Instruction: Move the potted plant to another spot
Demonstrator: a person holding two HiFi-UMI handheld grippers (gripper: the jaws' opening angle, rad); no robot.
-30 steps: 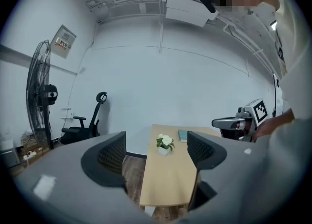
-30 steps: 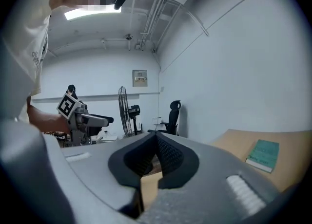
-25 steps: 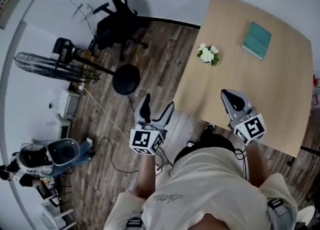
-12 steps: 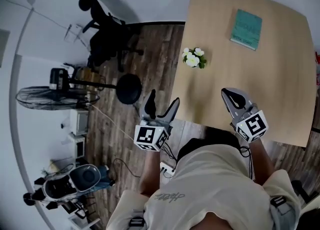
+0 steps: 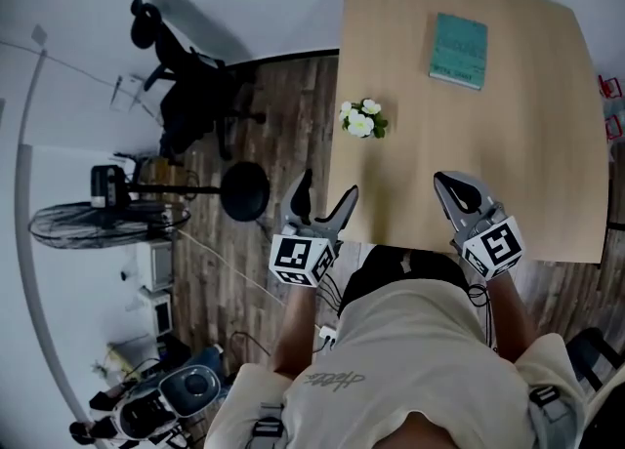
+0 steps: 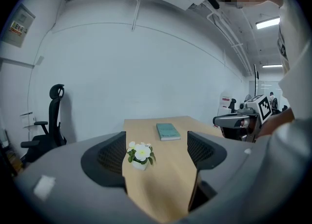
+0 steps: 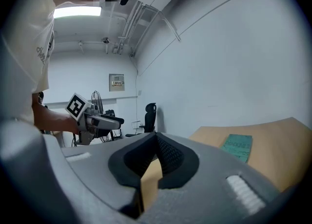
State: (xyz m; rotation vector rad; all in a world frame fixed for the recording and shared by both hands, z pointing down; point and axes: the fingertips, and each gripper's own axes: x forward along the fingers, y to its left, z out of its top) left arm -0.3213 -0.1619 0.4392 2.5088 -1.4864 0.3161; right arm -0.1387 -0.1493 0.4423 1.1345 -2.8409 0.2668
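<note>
The potted plant [image 5: 361, 119], white flowers in a small white pot, stands near the left edge of the wooden table [image 5: 527, 164]. My left gripper [image 5: 325, 190] is open and empty at the table's near left corner, well short of the plant. In the left gripper view the plant [image 6: 140, 154] shows between the open jaws but far ahead of them. My right gripper [image 5: 455, 187] hovers shut over the table's near edge, holding nothing. Its jaws meet in the right gripper view [image 7: 156, 139].
A teal book [image 5: 459, 50] lies at the far side of the table. Left of the table, on the wood floor, stand a black office chair [image 5: 195, 96], a round black stool [image 5: 244, 191] and a floor fan [image 5: 98, 223]. A white wall runs behind.
The person has stepped closer to the table, so both grippers now reach its near edge. The left gripper moved right toward the corner. The plant and book kept their places.
</note>
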